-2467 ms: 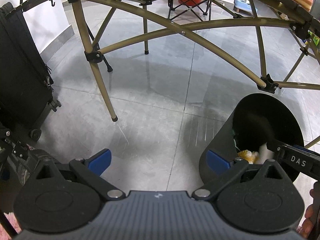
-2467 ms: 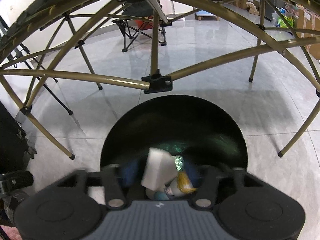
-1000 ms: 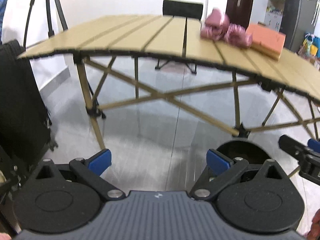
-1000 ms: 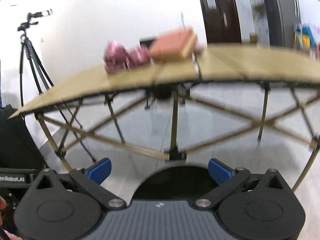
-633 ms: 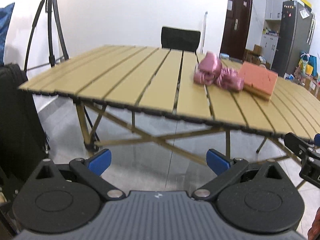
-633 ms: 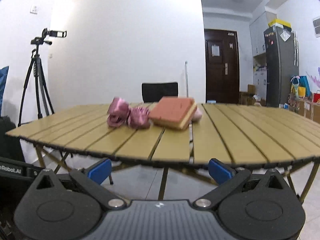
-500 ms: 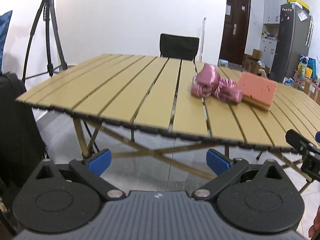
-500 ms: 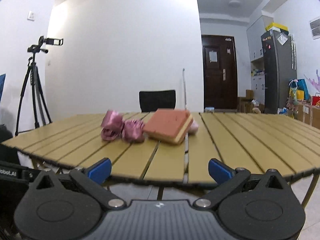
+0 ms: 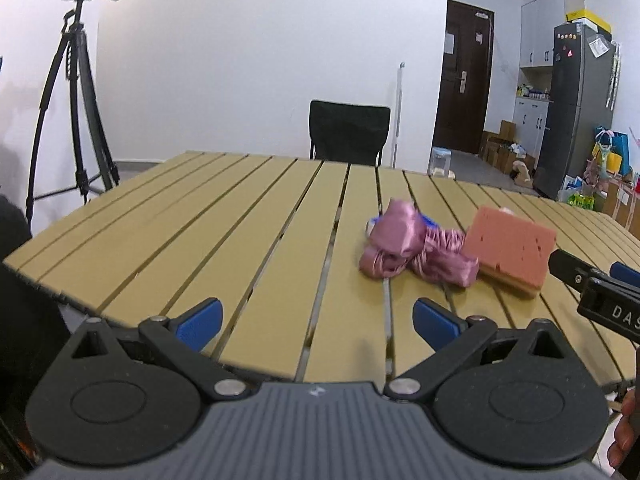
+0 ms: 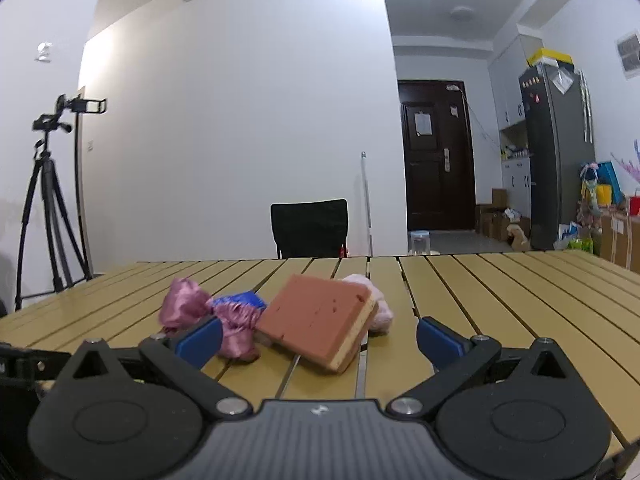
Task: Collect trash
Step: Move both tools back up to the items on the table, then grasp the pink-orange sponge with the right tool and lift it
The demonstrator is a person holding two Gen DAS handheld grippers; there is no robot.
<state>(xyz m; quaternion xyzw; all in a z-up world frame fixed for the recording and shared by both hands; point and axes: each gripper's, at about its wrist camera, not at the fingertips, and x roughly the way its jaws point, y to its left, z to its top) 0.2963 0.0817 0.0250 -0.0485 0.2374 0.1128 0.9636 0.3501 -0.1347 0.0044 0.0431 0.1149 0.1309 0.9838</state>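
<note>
1. The remaining trash is a small cluster on the slatted table point(image 10: 500, 300), straight ahead of the right gripper point(image 10: 318, 338) and ahead and to the right of the left gripper point(image 9: 316, 318).
2. Nearest the right gripper is a brick-red sponge point(image 10: 320, 320) with a pale underside, propped at a tilt.
3. A crumpled pink wrapper point(image 9: 412, 252) touches the sponge on the side toward the left gripper. A blue scrap point(image 10: 240, 300) peeks out behind it, and a pale pink wad point(image 10: 378, 300) lies just beyond the sponge.
4. Both grippers are spread wide with nothing between their blue pads point(image 10: 198, 338); neither touches any trash.
5. The step in hand appears to be reaching for the next piece. To do it well, the right gripper should go level over the table edge, straddle the sponge across its narrow thickness, and close gently, since foam compresses and can twist out.
6. The wrapper rests against the sponge, so lifting straight up avoids dragging it along.
7. The gaps between slats could catch a fingertip scraped along the surface.
8. Beyond the table stand a black chair point(image 10: 310, 228), a camera tripod point(image 9: 76, 92) off to the left, a dark door point(image 10: 436, 168) and a fridge point(image 10: 556, 152) to the right, against white walls.
9. No bin is visible.
</note>
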